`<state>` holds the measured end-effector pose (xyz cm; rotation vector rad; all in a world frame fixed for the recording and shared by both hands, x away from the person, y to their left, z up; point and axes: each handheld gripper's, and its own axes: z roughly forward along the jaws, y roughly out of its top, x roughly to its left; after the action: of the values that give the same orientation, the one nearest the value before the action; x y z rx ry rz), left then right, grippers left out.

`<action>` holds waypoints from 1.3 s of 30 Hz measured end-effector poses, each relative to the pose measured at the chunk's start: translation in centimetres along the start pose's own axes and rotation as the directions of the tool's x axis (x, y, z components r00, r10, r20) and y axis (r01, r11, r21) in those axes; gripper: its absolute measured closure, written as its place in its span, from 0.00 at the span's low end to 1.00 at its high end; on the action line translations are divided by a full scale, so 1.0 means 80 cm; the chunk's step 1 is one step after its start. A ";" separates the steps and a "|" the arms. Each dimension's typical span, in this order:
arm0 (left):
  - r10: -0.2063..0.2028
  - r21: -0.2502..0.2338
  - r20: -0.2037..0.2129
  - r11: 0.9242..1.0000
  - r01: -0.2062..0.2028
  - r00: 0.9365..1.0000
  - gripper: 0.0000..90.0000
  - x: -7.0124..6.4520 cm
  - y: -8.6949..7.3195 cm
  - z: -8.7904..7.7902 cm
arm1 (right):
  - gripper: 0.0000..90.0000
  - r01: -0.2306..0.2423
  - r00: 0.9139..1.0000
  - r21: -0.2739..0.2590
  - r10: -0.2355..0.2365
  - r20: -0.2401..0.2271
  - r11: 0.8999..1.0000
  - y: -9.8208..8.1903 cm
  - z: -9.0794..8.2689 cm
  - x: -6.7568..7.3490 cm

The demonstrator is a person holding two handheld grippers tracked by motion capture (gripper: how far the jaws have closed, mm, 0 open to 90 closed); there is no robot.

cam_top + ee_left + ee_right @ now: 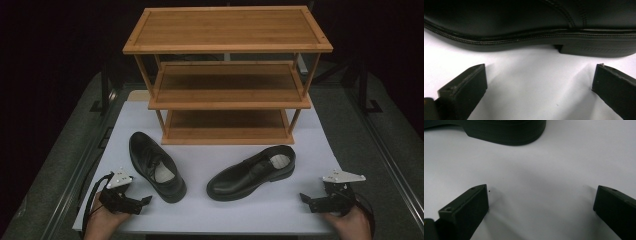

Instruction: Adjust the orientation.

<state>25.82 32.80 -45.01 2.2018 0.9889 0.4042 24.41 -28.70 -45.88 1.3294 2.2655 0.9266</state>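
Bamboo shoe rack (227, 75) fills the upper centre of the high view: three slatted shelves, all bare, standing at the far end of the white table sheet (280, 205).

The sheet covers the middle of the frame, grey floor mat (50, 165) on both sides.

Two black leather dress shoes lie on the sheet in front of the rack, well apart from each other. The left shoe (156, 166) sits left of centre, toe towards the lower right, heel towards the rack's lower left corner. The right shoe (252, 172) sits right of centre, toe pointing lower left, heel upper right, pale insole showing.

Your left gripper (145, 201) is at the lower left of the frame, lying low by the sheet's near edge, jaws pointing right at the left shoe's toe, just beside it and not touching. In the left gripper view (539, 82) your jaws stand wide apart with bare white sheet between them; the shoe's sole and heel block (596, 50) cross the top of that frame.

Your right gripper (304, 199) is at the lower right, jaws pointing left, near the right shoe but apart from it. In the right gripper view (541, 202) the jaws are spread wide on nothing, the shoe's heel (506, 132) at the upper left.
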 end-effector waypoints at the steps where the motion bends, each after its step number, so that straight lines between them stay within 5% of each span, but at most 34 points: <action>1: 0.000 0.005 0.002 1.000 0.000 1.000 0.00 0.000 0.000 0.000 | 0.00 0.002 1.000 0.000 -0.002 0.000 1.000 0.000 0.000 0.000; 11: -0.042 -0.022 0.016 0.999 0.042 0.999 0.00 0.015 0.009 -0.015 | 0.00 0.001 1.000 -0.002 -0.001 0.002 1.000 0.000 0.000 0.000; 23: -0.070 -0.065 -0.021 0.996 0.068 0.997 0.06 0.048 0.035 -0.035 | 0.00 0.002 1.000 -0.004 -0.002 0.002 1.000 0.000 0.000 0.000; 31: -0.081 -0.087 -0.028 0.993 0.079 0.996 0.28 0.070 0.053 -0.042 | 0.00 0.002 1.000 -0.004 -0.002 0.002 1.000 -0.001 0.000 0.000; 39: -0.059 -0.096 -0.030 0.994 0.056 0.998 0.64 0.090 0.076 -0.041 | 0.00 0.001 1.000 -0.003 -0.001 0.002 1.000 0.000 0.000 0.000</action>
<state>32.17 36.72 -38.40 2.0826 1.0276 0.4526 24.38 -28.70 -45.91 1.3270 2.2622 0.9284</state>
